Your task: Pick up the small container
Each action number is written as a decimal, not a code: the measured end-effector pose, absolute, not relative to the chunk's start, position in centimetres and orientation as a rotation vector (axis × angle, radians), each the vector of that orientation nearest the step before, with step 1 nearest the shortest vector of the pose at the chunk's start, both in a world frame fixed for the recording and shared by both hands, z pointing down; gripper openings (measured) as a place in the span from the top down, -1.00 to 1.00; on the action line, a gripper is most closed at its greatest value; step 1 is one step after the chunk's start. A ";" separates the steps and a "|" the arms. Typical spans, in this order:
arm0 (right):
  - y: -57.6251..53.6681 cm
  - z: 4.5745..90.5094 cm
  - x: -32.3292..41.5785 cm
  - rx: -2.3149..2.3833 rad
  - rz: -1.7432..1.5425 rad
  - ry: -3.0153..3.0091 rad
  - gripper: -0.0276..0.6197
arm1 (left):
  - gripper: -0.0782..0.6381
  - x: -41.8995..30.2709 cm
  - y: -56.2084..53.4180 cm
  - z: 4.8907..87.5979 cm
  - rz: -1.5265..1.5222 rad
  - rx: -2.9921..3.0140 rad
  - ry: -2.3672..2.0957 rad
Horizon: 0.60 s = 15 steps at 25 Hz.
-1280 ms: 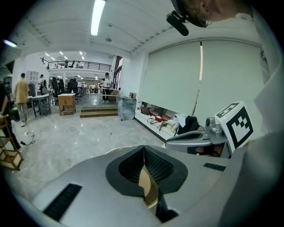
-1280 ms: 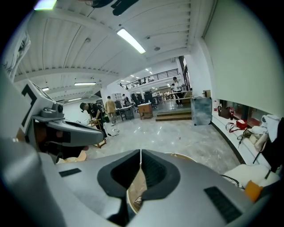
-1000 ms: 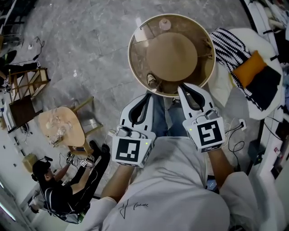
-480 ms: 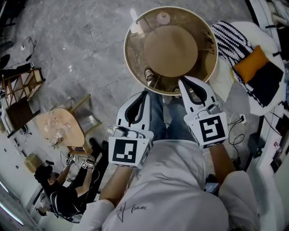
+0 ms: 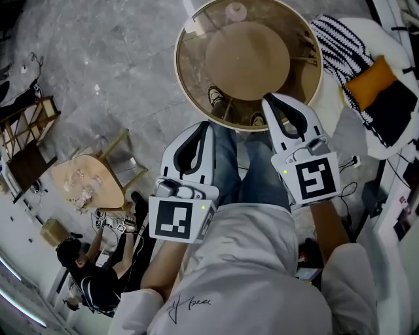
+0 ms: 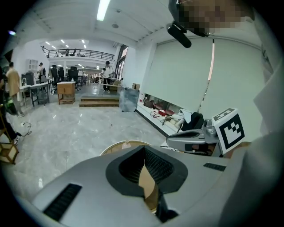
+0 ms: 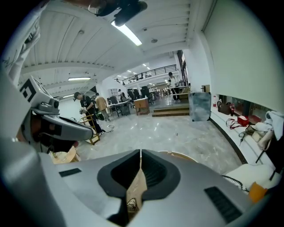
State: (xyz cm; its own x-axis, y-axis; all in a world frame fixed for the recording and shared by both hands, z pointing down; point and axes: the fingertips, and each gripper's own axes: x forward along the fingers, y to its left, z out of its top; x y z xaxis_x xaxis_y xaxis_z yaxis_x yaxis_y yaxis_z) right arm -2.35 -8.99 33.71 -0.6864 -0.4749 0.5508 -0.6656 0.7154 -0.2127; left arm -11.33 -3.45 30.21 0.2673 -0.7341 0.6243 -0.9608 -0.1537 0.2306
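right gripper [image 5: 268, 101] jaws together, at table [image 5: 177, 65] rim | small container [image 5: 236, 11] far rim

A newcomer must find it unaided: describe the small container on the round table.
Start at the round glass table. At its far rim, past the big tan disc in the middle, sits the small container: pale, round, far smaller than the disc.

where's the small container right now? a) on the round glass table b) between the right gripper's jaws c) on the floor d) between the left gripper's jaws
a: the small container stands on the round glass table, close to its far rim.
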 end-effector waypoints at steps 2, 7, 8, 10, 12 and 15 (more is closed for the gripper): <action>-9.3 34.2 -2.5 0.879 0.561 -2.455 0.86 | 0.73 -11.4 -3.9 30.6 0.498 1.961 -1.522; -9.9 35.8 -3.6 0.878 0.562 -2.455 0.86 | 0.73 -11.9 -4.9 32.3 0.474 1.969 -1.495; -10.0 36.1 -3.8 0.879 0.565 -2.455 0.86 | 0.73 -12.0 -5.1 32.6 0.463 1.973 -1.488; -10.1 36.7 -4.1 0.880 0.574 -2.455 0.86 | 0.73 -12.1 -5.3 33.3 0.456 1.972 -1.477; -10.4 37.3 -4.3 0.886 0.579 -2.454 0.86 | 0.73 -12.2 -5.7 33.8 0.453 1.973 -1.477; -11.0 38.2 -4.5 0.900 0.581 -2.455 0.86 | 0.73 -12.4 -6.4 34.7 0.497 1.996 -1.492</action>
